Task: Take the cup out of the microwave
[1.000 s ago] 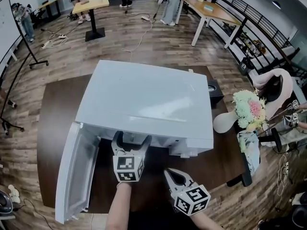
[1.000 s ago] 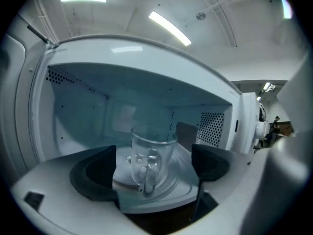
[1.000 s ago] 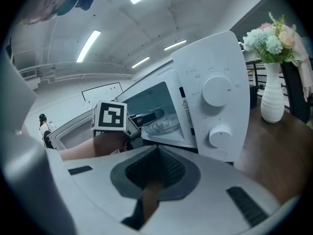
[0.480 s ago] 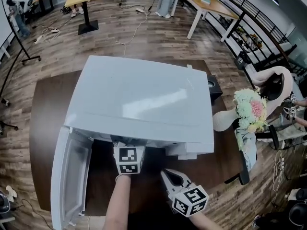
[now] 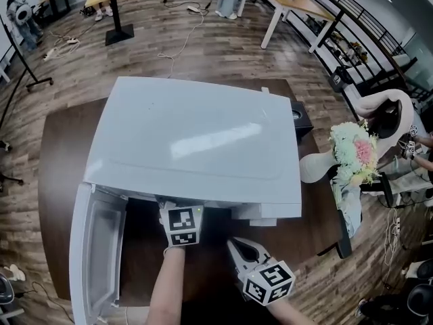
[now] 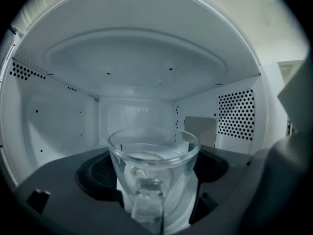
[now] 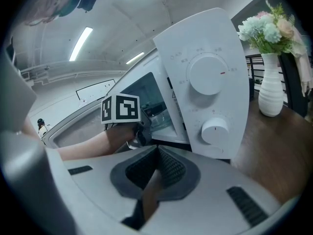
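Note:
A white microwave [image 5: 196, 141] stands on the dark table [image 5: 61, 154], its door [image 5: 98, 249] swung open to the left. Only the marker cube [image 5: 181, 225] of my left gripper shows in the head view; its jaws are hidden inside the cavity. In the left gripper view a clear glass cup [image 6: 154, 153] stands upright on the cavity floor, handle towards the camera. The left gripper [image 6: 154, 180] is open, one dark jaw on each side of the cup. My right gripper [image 5: 237, 246] hangs shut and empty in front of the microwave, and its jaws [image 7: 156, 151] point at the control panel.
The control panel [image 7: 210, 82] with two knobs is on the microwave's right front. A white vase [image 5: 318, 171] of flowers [image 5: 352, 151] stands at the table's right edge. A small black box [image 5: 301, 124] sits behind the microwave's right corner. Wood floor, desks and people lie beyond.
My left gripper has gone forward from the microwave's mouth into the cavity, so its jaws no longer show from above. The right gripper has stayed where it was.

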Demonstrator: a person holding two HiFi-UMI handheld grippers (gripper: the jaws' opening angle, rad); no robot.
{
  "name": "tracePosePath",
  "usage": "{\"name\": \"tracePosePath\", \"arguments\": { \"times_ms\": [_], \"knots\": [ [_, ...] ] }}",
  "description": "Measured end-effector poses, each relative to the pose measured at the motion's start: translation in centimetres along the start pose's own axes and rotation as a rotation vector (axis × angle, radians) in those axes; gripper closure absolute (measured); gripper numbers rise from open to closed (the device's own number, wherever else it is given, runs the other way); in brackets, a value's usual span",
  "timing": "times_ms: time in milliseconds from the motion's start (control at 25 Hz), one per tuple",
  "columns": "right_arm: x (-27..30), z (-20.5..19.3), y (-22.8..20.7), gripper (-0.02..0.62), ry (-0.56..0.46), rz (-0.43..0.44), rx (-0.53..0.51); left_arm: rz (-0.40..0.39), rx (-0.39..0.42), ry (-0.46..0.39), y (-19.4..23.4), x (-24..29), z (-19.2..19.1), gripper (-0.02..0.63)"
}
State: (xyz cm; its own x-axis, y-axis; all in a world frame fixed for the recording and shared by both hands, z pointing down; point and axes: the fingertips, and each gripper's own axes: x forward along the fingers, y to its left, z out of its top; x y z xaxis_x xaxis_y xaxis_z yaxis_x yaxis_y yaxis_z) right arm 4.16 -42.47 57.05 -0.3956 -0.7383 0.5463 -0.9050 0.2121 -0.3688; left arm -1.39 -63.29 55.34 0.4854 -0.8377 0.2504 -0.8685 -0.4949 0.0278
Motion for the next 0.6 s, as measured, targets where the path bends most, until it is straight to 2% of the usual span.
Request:
{"name": "tracePosePath", "arguments": {
  "times_ms": [80,400,600],
  "knots": [
    [0.07,0.13,0.03,0.6,0.0,0.004,-0.003,-0.002,0.0,0.001,0.04,-0.03,0.04,0.206],
    [0.12,0.18,0.11,0.6,0.001,0.007,-0.01,-0.021,0.005,0.004,-0.1,-0.14,-0.05,0.209],
    [-0.22,0.34,-0.17,0.6,-0.009,-0.007,-0.009,-0.022,-0.024,-0.013,0.06,-0.49,0.38,0.21]
  ]
}}
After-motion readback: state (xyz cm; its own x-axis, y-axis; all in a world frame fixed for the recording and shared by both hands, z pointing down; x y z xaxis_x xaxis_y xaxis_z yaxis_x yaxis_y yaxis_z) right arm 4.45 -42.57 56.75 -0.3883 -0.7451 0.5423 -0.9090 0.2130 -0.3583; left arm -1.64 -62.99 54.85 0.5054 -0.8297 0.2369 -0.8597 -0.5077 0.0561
